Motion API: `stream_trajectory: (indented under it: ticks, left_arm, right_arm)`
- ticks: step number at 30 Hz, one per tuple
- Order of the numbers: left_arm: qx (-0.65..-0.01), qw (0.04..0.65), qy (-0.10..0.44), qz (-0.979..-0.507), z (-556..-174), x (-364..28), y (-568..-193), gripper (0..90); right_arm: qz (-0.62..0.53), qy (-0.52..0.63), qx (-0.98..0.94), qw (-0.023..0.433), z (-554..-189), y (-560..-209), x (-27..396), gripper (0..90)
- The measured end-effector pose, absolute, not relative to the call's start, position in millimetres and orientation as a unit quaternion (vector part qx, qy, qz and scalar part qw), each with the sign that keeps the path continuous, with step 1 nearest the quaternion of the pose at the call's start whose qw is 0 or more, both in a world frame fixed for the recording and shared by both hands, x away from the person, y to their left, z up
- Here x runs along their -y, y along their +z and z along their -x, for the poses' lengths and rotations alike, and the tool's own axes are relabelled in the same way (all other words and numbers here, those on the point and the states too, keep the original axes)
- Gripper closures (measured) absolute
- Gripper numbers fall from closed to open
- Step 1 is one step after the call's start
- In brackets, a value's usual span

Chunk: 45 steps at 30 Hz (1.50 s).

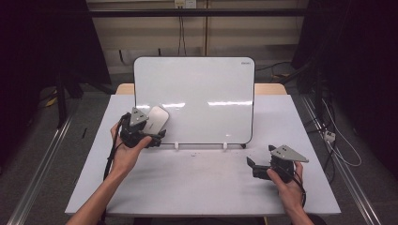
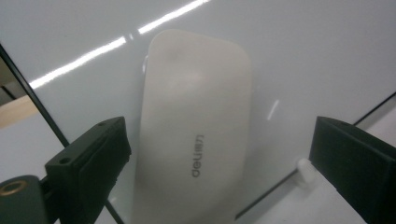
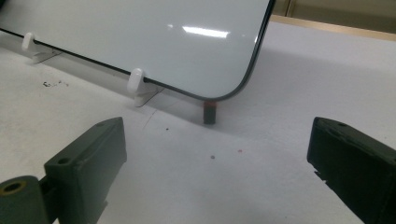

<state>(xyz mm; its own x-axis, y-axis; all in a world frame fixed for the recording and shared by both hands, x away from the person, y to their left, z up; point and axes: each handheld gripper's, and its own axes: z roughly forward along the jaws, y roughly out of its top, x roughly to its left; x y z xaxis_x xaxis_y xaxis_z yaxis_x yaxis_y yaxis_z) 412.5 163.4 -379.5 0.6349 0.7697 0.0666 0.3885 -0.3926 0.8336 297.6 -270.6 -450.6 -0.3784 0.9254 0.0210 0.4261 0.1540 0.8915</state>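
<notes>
The left gripper (image 2: 219, 154) stands with jaws spread wide, the white whiteboard eraser (image 2: 194, 135) between them but untouched, clinging to the whiteboard (image 1: 206, 89). To finish cleanly, back straight away without brushing the eraser. That hand is raised, aimed at the board. The right gripper (image 1: 256, 165) rests low on the table (image 1: 197, 187), jaws parted, empty.

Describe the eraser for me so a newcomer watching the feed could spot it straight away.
Start at the whiteboard standing upright across the middle of the table. Near its lower left corner, just ahead of the left gripper, the eraser sits on the board's face. It is a rounded, cream-white oblong with small grey lettering, matte and raised against the glossy flat board.
</notes>
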Motion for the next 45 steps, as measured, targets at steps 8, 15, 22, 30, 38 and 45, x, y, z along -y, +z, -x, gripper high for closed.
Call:
stream_trajectory:
  ticks: [8, 15, 22, 30, 38, 45]
  left_arm:
    - [-0.361, 0.429, 0.220, -0.798, -398.9, -168.1, -382.7, 4.7]
    - [-0.367, 0.435, 0.224, -0.791, -389.2, -177.3, -389.1, 5.0]
    - [-0.388, 0.430, 0.233, -0.781, -377.7, -189.7, -395.6, 5.3]
    - [-0.382, 0.426, 0.229, -0.787, -359.6, -199.4, -405.3, 5.3]
    - [-0.390, 0.415, 0.236, -0.788, -340.4, -206.8, -417.7, 5.3]
    - [-0.405, 0.433, 0.248, -0.766, -334.1, -220.8, -418.3, 5.0]
  right_arm:
    - [-0.481, 0.439, -0.704, 0.283, -297.5, -450.6, 270.5, 4.4]
    - [-0.480, 0.438, -0.705, 0.284, -297.7, -450.7, 270.3, 4.4]
    - [-0.480, 0.438, -0.705, 0.284, -297.8, -450.9, 270.4, 4.4]
    - [-0.480, 0.438, -0.705, 0.284, -297.5, -450.8, 270.6, 4.4]
    - [-0.480, 0.437, -0.706, 0.284, -297.9, -451.2, 270.1, 4.4]
    - [-0.478, 0.435, -0.708, 0.284, -297.1, -451.2, 270.0, 4.4]
